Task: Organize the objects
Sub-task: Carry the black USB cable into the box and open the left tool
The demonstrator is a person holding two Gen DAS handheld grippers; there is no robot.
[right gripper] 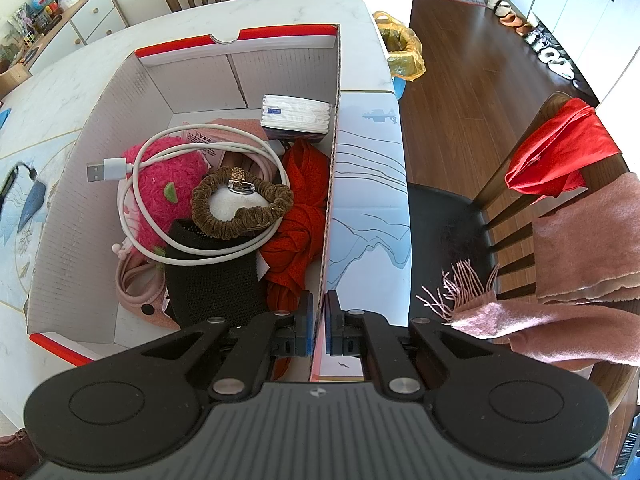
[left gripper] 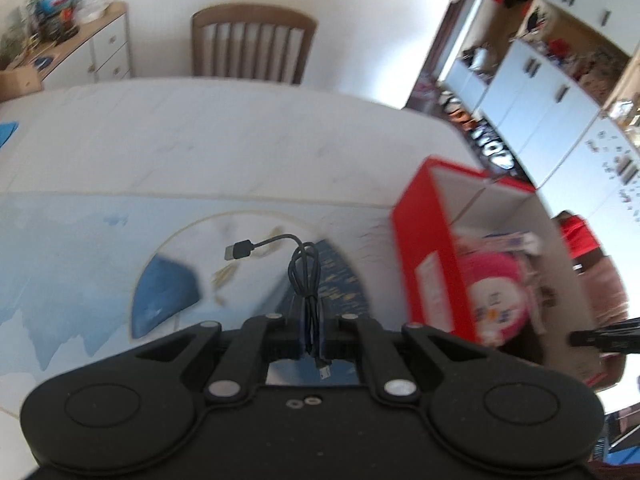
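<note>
My left gripper (left gripper: 311, 330) is shut on a bundled black USB cable (left gripper: 305, 268) and holds it above the table mat, left of the red cardboard box (left gripper: 428, 248). The cable's USB plug (left gripper: 239, 249) sticks out to the left. My right gripper (right gripper: 319, 326) is shut on the box's right wall (right gripper: 330, 184). The box holds a white cable (right gripper: 208, 200), a pink plush (right gripper: 168, 184), a brown scrunchie (right gripper: 242, 210), a red cloth (right gripper: 300, 208), a black mesh item (right gripper: 212, 284) and a tissue pack (right gripper: 295, 114).
The box stands on a white marble table (left gripper: 240, 128) with a blue printed mat (left gripper: 60, 248). A wooden chair (left gripper: 252, 44) stands at the far side. Another chair (right gripper: 520, 208) with red and pink cloths is to the right. A yellow-bagged bin (right gripper: 400, 50) stands past the table's corner.
</note>
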